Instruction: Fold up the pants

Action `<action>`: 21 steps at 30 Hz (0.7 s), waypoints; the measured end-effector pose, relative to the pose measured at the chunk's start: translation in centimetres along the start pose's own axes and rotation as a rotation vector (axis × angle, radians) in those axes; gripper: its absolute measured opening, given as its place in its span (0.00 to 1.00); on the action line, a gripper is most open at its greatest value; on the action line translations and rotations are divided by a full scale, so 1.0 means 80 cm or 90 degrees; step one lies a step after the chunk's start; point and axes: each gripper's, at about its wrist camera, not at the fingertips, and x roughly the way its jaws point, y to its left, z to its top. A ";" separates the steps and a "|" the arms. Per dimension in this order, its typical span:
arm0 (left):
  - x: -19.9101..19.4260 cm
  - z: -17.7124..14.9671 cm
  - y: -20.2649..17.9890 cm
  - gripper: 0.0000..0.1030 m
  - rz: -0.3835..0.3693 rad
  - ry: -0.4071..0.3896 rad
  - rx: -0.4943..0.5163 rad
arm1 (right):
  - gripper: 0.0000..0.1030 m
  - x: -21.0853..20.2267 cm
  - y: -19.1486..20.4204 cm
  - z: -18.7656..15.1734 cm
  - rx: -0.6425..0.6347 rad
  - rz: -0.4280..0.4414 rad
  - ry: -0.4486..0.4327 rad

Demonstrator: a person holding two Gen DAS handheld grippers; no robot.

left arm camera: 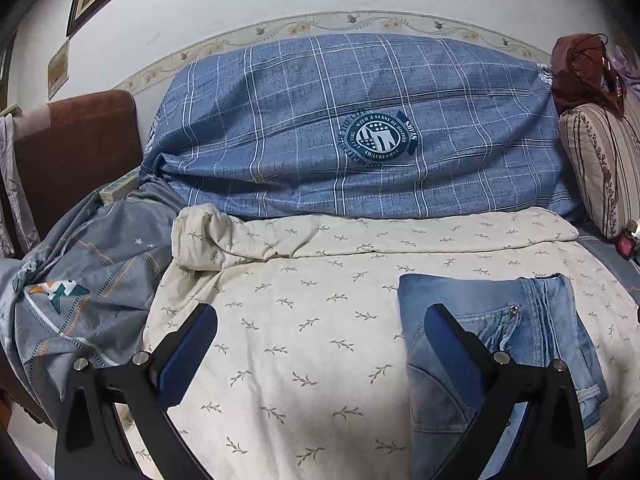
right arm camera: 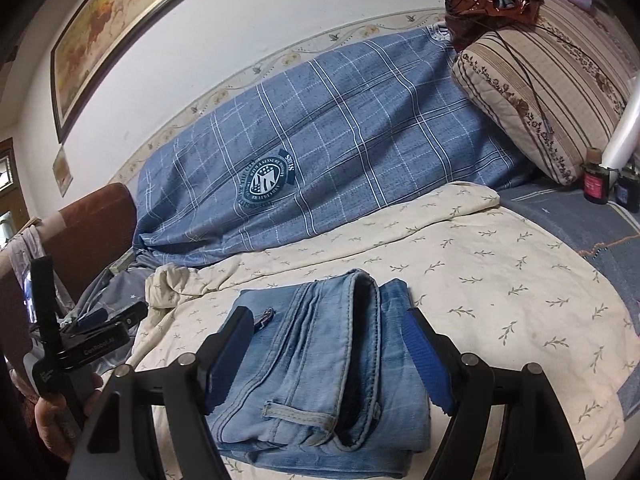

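Observation:
Light blue jeans [right arm camera: 320,364] lie folded in a compact stack on the cream leaf-print sheet [right arm camera: 500,280]. In the left wrist view the jeans [left arm camera: 520,340] sit at the lower right. My right gripper [right arm camera: 328,328] is open, its jaws either side of the folded stack, holding nothing. My left gripper [left arm camera: 320,320] is open and empty over the bare sheet [left arm camera: 300,340], its right finger [left arm camera: 452,344] in front of the jeans' left edge. The left gripper also shows in the right wrist view [right arm camera: 108,320], held by a hand at the far left.
A large blue plaid duvet [left arm camera: 340,128] is piled along the wall behind. A striped pillow [right arm camera: 540,92] with a brown bag on top is at the right, small bottles [right arm camera: 596,180] beside it. A grey patterned quilt [left arm camera: 80,280] and a brown headboard [left arm camera: 80,152] are at the left.

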 end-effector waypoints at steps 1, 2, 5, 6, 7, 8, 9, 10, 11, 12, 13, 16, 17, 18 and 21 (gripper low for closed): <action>0.001 0.000 0.001 1.00 0.002 0.003 -0.001 | 0.77 0.000 -0.001 0.000 0.002 -0.001 0.000; 0.003 -0.001 0.002 1.00 0.004 0.006 -0.002 | 0.77 0.001 -0.001 0.000 0.006 -0.002 0.000; 0.006 -0.003 0.003 1.00 0.000 0.015 -0.004 | 0.77 0.004 -0.003 0.001 0.014 -0.002 0.002; 0.008 -0.003 0.003 1.00 -0.001 0.017 -0.004 | 0.77 0.005 -0.004 0.001 0.017 -0.003 0.004; 0.009 -0.003 0.004 1.00 -0.002 0.021 -0.004 | 0.77 0.006 -0.005 0.001 0.019 -0.002 0.005; 0.010 -0.004 0.004 1.00 -0.003 0.026 -0.004 | 0.77 0.007 -0.005 0.001 0.022 0.000 0.007; 0.012 -0.004 0.005 1.00 -0.004 0.031 -0.005 | 0.77 0.007 -0.005 0.001 0.024 0.002 0.008; 0.013 -0.004 0.005 1.00 -0.002 0.034 -0.006 | 0.77 0.008 -0.005 0.001 0.025 0.003 0.008; 0.014 -0.005 0.005 1.00 -0.002 0.035 -0.005 | 0.77 0.008 -0.005 0.001 0.026 0.004 0.009; 0.015 -0.006 0.005 1.00 0.000 0.036 -0.005 | 0.77 0.008 -0.005 0.001 0.026 0.005 0.009; 0.016 -0.007 0.004 1.00 0.001 0.039 -0.003 | 0.77 0.009 -0.005 0.000 0.026 0.006 0.011; 0.018 -0.009 0.003 1.00 0.003 0.042 0.002 | 0.77 0.010 -0.006 0.000 0.029 0.010 0.014; 0.019 -0.010 0.002 1.00 0.003 0.043 0.005 | 0.77 0.009 -0.006 0.000 0.029 0.010 0.014; 0.020 -0.010 0.001 1.00 0.004 0.045 0.006 | 0.77 0.009 -0.007 0.000 0.030 0.009 0.013; 0.024 -0.012 -0.001 1.00 0.002 0.052 0.008 | 0.77 0.009 -0.010 0.001 0.039 0.011 0.015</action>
